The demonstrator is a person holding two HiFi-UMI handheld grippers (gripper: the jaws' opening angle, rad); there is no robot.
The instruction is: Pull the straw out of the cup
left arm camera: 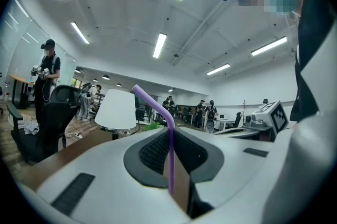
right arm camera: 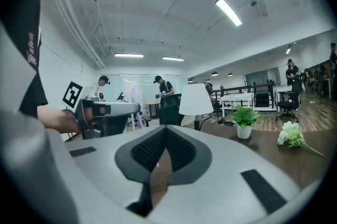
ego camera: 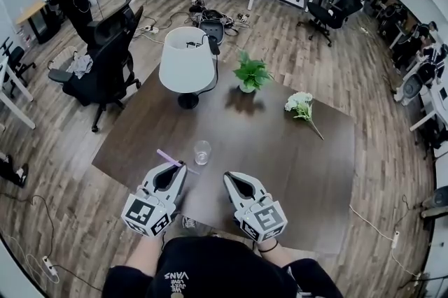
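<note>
Pinched crosswise in the left tongs (ego camera: 178,166), shut on it below its bend: the purple straw (ego camera: 168,157), apparently clear of the glass cup (ego camera: 202,152) and just left of it, over the near edge of the desk (ego camera: 280,171). Standing upright close to that near edge, left of its middle: the cup, seemingly empty and untouched by either tool. To finish well, hold the pinch firm enough to stop the thin tube slipping, yet not so hard as to crease it. Carry it level and away from the rim, toward the desk's left edge, so as not to clip the light glass and tip it. Lay it down on bare wood before easing the grip. Hovering over the near edge right of the cup: the right tongs (ego camera: 230,178), closed on nothing, free to steady the glass if needed. Counted: one straw, one cup, two tongs. Toward the far edge, one white lamp (ego camera: 186,59) and one potted plant (ego camera: 250,73). Toward the right edge, one bunch of white flowers (ego camera: 301,105).
</note>
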